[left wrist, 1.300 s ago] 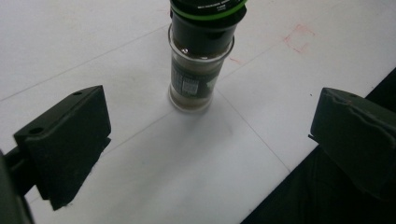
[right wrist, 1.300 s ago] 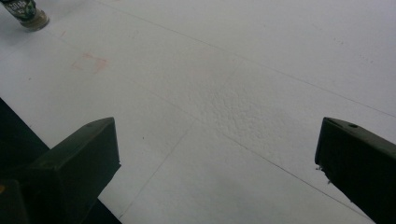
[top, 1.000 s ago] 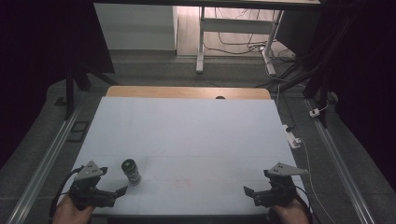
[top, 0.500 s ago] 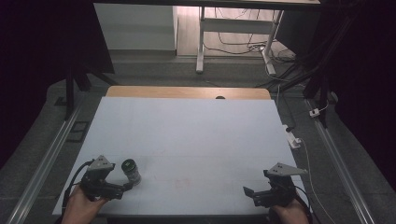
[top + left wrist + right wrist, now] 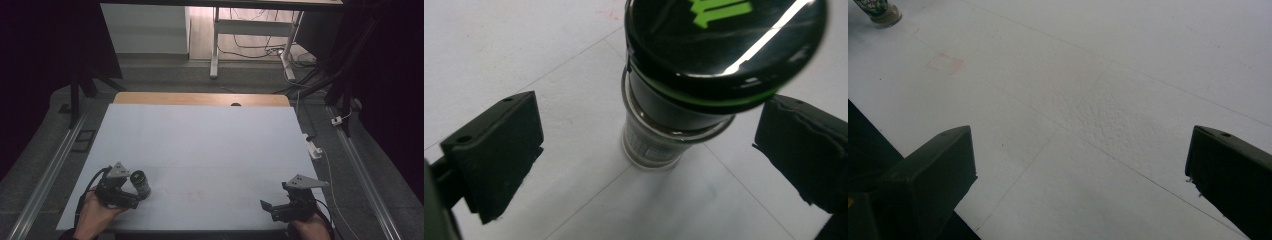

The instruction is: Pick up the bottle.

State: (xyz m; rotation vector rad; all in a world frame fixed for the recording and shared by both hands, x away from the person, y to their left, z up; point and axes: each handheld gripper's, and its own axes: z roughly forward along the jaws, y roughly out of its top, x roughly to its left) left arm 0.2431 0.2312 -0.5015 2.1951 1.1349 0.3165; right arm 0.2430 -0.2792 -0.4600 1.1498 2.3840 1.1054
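High view, lower left: left gripper [image 5: 134,192] just slid up around the jar [image 5: 141,183], jaws wide apart, probably about to grab it, while right gripper [image 5: 274,207] sits unclenched, holding nothing.

a white table [image 5: 210,150] with a wooden strip along its far edge. near the front left corner the left gripper [image 5: 131,196] sits right against a small dark jar [image 5: 140,183]. the right gripper [image 5: 268,209] rests near the front right corner, well apart.
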